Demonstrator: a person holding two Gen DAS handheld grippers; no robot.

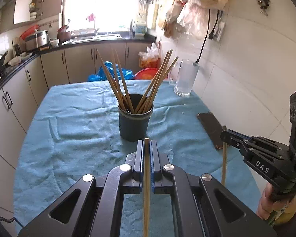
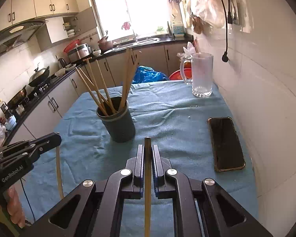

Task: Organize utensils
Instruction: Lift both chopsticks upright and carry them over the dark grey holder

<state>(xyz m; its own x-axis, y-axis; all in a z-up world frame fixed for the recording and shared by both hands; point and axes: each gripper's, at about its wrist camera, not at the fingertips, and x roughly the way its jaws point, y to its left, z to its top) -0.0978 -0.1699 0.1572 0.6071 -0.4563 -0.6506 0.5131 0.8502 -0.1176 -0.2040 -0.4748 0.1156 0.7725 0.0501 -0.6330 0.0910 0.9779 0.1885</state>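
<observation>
A dark cup (image 1: 133, 122) stands on the blue cloth and holds several wooden chopsticks (image 1: 116, 83); it also shows in the right wrist view (image 2: 119, 124). My left gripper (image 1: 146, 148) is shut on a single chopstick (image 1: 146, 187), held upright just short of the cup. My right gripper (image 2: 147, 152) is shut on another chopstick (image 2: 147, 187), to the right of the cup. The right gripper shows in the left wrist view (image 1: 225, 135) with its chopstick (image 1: 224, 164) hanging down. The left gripper shows in the right wrist view (image 2: 57, 138).
A glass mug (image 2: 202, 75) stands at the table's far right corner. A black phone (image 2: 226, 143) lies by the right edge near the tiled wall. The blue cloth (image 1: 69, 122) covers the table. Kitchen counters and cabinets run along the left and back.
</observation>
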